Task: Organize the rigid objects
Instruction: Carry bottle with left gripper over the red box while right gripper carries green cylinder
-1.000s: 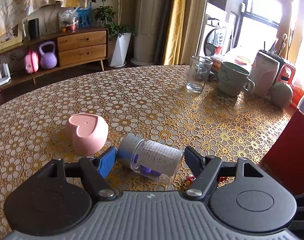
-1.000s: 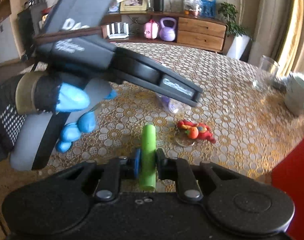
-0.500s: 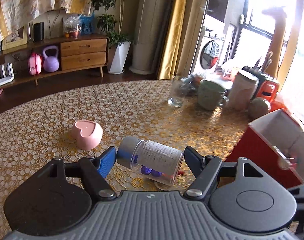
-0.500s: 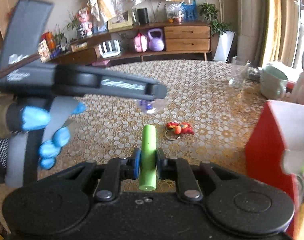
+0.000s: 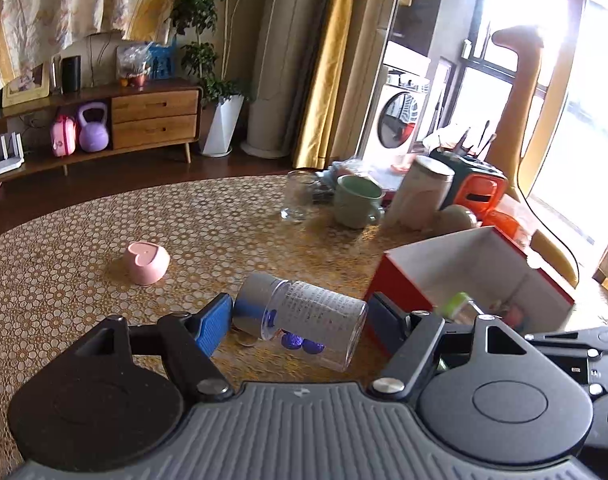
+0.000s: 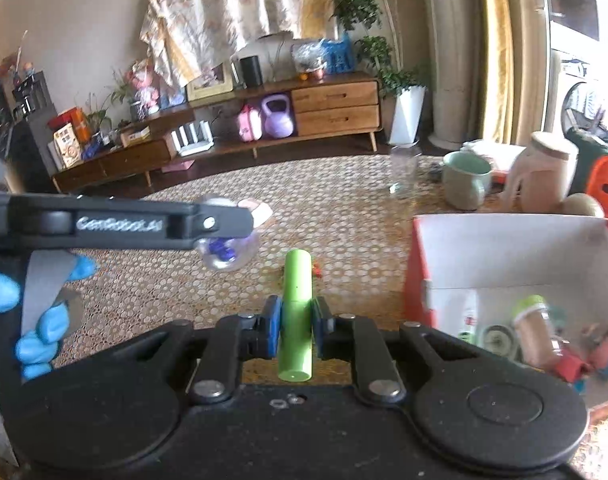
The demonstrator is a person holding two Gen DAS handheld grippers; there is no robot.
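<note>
Left hand-held gripper [image 5: 299, 318] clamped a clear, grey-capped plastic jar [image 5: 304, 320] of purple pieces, held sideways above the lace-patterned bench [image 5: 223, 220]. Right hand-held gripper [image 6: 295, 322] pinched a smooth green cylinder [image 6: 296, 312] beside the red, white-lined box [image 6: 504, 256].

Clear plastic jar [image 5: 304, 322] with grey screw cap, lying sideways in the air above the bench [image 5: 223, 232], clamped end to end in the left claw [image 5: 299, 320]; printed label on its side, a few purple pieces loose inside. Green cylinder [image 6: 296, 312], smooth, pinched mid-length in the right claw [image 6: 296, 330], pointing forward. Pink heart-shaped dish [image 5: 146, 257] sitting on the bench, well apart. Red box [image 5: 480, 276], white inside, open top, on the bench at right; holds a green-capped bottle [image 6: 534, 332] and small red bits, blurred.
</note>
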